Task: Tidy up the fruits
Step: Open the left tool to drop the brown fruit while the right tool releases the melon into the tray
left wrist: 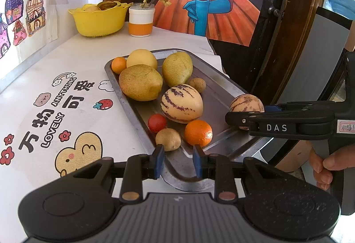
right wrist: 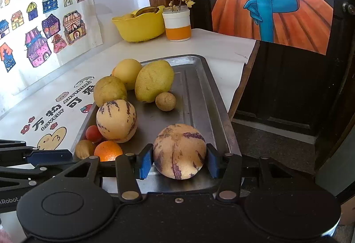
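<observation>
A metal tray (left wrist: 221, 92) on the table holds several fruits: two green-yellow mangoes, a yellow round fruit, a striped melon (left wrist: 182, 103), an orange (left wrist: 198, 132), a red tomato (left wrist: 157, 122) and small brown fruits. My right gripper (right wrist: 178, 163) is shut on a second striped melon (right wrist: 179, 151), at the tray's near right edge; whether it rests on the tray or hangs just above is unclear. The left wrist view shows the right gripper (left wrist: 239, 114) reaching in from the right with that melon (left wrist: 246, 105). My left gripper (left wrist: 178, 159) is open and empty over the tray's near corner, just short of the orange.
A yellow basket (left wrist: 97, 19) with fruit and an orange-and-white cup (left wrist: 141, 21) with twigs stand at the table's far end. Drawings cover the wall on the left. The table edge runs along the tray's right side, with a dark door (right wrist: 288, 87) beyond. A hand (left wrist: 326, 165) holds the right gripper.
</observation>
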